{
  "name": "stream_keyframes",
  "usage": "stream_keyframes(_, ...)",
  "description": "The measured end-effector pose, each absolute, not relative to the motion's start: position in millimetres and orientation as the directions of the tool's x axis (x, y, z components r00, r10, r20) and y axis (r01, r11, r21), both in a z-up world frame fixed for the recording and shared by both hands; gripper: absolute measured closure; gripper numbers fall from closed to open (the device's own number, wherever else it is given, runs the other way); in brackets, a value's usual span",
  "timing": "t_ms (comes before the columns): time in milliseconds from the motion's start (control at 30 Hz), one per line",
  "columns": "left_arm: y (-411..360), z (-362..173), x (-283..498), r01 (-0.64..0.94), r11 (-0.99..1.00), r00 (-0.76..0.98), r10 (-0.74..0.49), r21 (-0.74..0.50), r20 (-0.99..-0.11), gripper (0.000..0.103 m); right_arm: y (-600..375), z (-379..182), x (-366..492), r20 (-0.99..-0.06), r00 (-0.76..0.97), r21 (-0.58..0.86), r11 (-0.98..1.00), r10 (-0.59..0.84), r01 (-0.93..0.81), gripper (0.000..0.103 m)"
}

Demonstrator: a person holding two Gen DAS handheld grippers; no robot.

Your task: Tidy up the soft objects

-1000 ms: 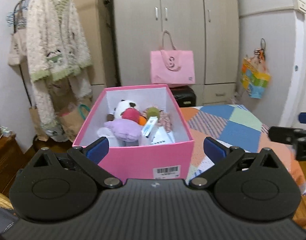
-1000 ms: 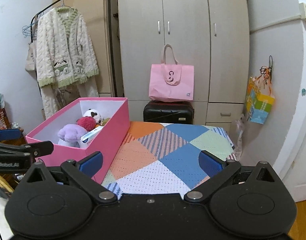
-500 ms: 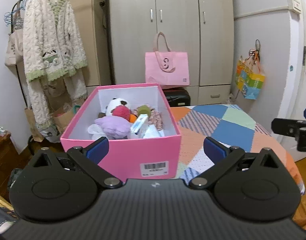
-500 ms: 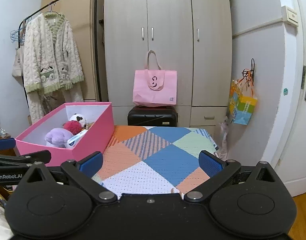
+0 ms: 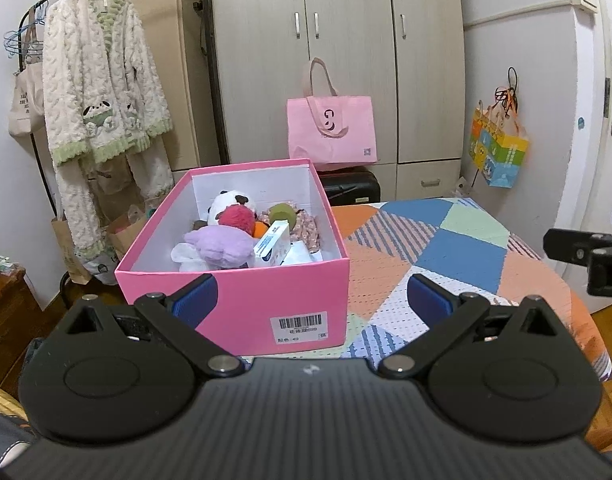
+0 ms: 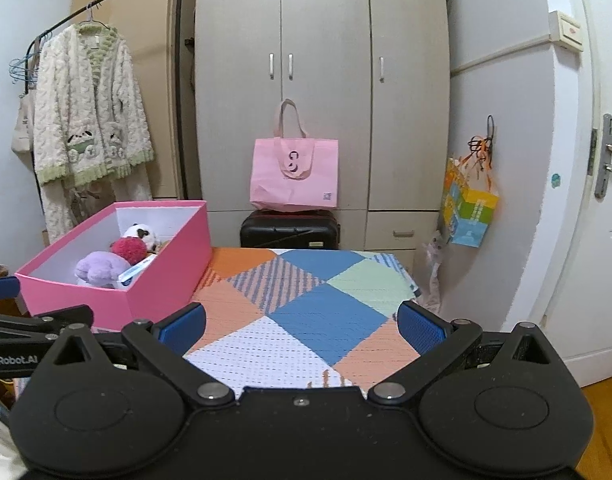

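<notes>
A: Starting far left – fluffy cream cardigan point(image 5: 102, 92) on the clothes rail, canvas tote point(image 5: 25, 104) hanging beside it.

B: Yep. Next over, pink box point(image 5: 242, 304), open top, sitting on the patchwork blanket point(image 5: 445, 256), barcode label facing the left cam.

A: Contents? Purple plush point(image 5: 222, 244) nr the front, red pom-pom toy point(image 5: 237, 217) behind it, panda plush point(image 5: 226, 202) at the back wall. Green-headed doll point(image 5: 284, 213) w/ floral fabric on the right side, plus a small white-blue carton point(image 5: 273, 245) tilted against the pile.

B: All soft stuff is inside the box, nothing loose on the blanket.

A: Left gripper point(image 5: 311, 300)?

B: Fingers spread wide, nothing between the blue pads, hovering just short of the box's front wall.

A: Moving right – pink tote bag point(image 6: 294, 174) on a black suitcase point(image 6: 290, 230), wardrobe point(image 6: 321, 80) behind.

B: Right gripper point(image 6: 302, 326) – also released, pads apart, empty, above the blanket, box off to its left. Left gripper's finger pokes into that view at the left edge.

A: Far right: colourful paper bag point(image 6: 469, 210) on a wall hook, then the white door point(image 6: 601, 200).
</notes>
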State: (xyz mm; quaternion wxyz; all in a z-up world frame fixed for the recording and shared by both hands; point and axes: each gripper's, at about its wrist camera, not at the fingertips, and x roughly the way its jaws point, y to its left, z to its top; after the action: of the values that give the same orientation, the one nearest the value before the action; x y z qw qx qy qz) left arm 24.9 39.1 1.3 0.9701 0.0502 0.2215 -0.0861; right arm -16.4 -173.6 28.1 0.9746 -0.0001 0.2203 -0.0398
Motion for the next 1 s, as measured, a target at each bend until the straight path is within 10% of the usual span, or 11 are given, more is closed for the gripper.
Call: stream_keyframes(1000,36.5,-8.7,25.1,0.128,0.988,0.905,-0.081,0.087,-0.417,0.000,-173.5,21.9,-20.6,-0.385,0.914,-0.059,0.992,-0.128,0.115,0.000)
